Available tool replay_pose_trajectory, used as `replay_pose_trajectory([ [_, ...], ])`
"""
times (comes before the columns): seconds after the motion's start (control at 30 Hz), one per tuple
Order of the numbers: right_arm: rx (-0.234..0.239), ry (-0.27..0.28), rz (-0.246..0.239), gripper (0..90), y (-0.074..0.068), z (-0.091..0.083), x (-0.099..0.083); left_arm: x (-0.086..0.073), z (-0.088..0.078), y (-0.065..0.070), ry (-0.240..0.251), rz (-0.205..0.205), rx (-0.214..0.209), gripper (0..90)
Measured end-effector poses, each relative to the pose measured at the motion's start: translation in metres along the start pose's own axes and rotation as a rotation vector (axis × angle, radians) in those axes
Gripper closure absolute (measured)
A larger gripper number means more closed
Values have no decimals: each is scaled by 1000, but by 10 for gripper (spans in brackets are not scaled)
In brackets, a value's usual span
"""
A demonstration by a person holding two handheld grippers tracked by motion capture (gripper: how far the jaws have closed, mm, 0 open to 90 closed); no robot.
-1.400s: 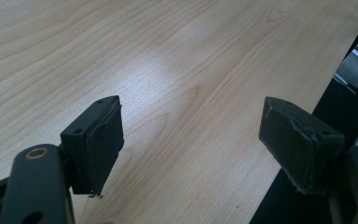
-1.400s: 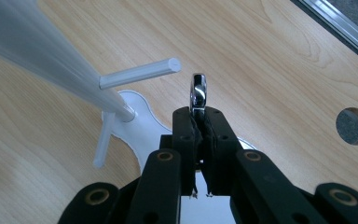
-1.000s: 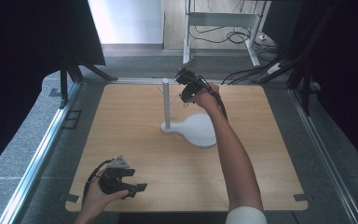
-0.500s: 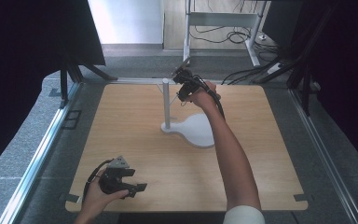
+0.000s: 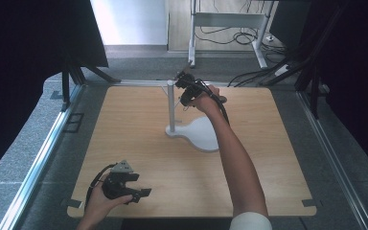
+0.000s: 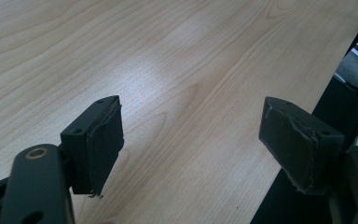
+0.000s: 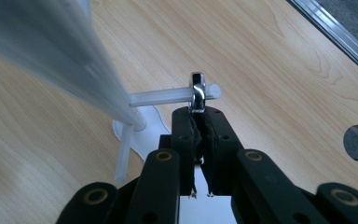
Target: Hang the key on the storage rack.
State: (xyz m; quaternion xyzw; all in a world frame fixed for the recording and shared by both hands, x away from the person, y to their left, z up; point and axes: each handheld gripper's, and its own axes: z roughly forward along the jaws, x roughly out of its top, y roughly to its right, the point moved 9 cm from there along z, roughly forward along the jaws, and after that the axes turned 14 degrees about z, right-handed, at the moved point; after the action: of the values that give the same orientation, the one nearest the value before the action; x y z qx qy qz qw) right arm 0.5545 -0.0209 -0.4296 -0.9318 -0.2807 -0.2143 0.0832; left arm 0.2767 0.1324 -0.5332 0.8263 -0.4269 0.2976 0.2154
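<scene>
While my right gripper (image 7: 198,114) holds its jaws clamped on the ring (image 7: 197,91), I have shifted it slightly along the peg (image 7: 168,96); threading continues. Left gripper (image 5: 124,184) jaws stand open, idle on the table (image 5: 124,120).

Black grippers (image 5: 141,193), black cables, white sleeve (image 5: 250,221).

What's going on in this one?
A person is working a white stand on a wooden table. The right tool is shut on a small metal ring, which sits around the stand's horizontal peg near its tip. The left tool hangs open over the table's near edge, holding nothing.
</scene>
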Motion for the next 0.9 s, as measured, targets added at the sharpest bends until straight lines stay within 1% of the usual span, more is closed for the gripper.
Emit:
replay_pose_trajectory([
  [0.07,9,-1,-4,809,-3,0,-2,0,0,0,0,0,0,223],
  [0.1,22,-5,-7,780,-6,0,-4,0,1,0,-1,3,0,223],
  [0.17,24,-6,-8,764,-7,-1,-5,0,1,0,-3,7,0,223],
  [0.23,29,6,-21,707,-9,-3,-7,0,3,1,-7,2,-2,222],
  [0.27,24,10,-18,687,-10,-4,-8,-1,3,1,-10,3,-3,223],
  [0.3,32,21,-15,648,-11,-7,-11,0,4,2,-11,4,-3,222],
  [0.33,32,21,-15,648,-11,-7,-11,0,4,2,-11,4,-3,223],
  [0.37,26,31,-9,608,-10,-9,-13,0,4,2,-14,8,-2,223],
  [0.4,26,31,-9,608,-10,-9,-13,0,4,2,-15,10,-2,223],
  [0.43,20,43,-3,571,-9,-12,-16,1,5,3,-13,10,0,222],
  [0.47,20,43,-3,571,-9,-12,-16,1,5,3,-13,10,0,223],
  [0.5,22,60,6,549,-8,-14,-20,0,5,3,-16,10,2,223],
  [0.53,22,60,6,549,-8,-14,-20,0,5,3,-17,10,2,223],
  [0.6,32,76,13,537,-8,-17,-26,0,6,3,-18,8,2,223],
  [0.63,49,94,17,525,-6,-19,-35,0,7,3,-19,8,3,223],
  [0.7,52,98,19,523,-6,-20,-37,0,7,4,-23,12,1,222],
  [0.8,66,120,29,519,-1,-26,-55,0,8,3,-29,15,5,222],
  [0.83,65,132,28,519,1,-29,-64,-1,8,3,-31,14,6,222],
  [0.87,65,132,28,519,1,-29,-64,-1,9,3,-31,13,6,222],
  [0.9,68,134,27,518,2,-30,-69,-1,9,2,-33,10,9,222],
])
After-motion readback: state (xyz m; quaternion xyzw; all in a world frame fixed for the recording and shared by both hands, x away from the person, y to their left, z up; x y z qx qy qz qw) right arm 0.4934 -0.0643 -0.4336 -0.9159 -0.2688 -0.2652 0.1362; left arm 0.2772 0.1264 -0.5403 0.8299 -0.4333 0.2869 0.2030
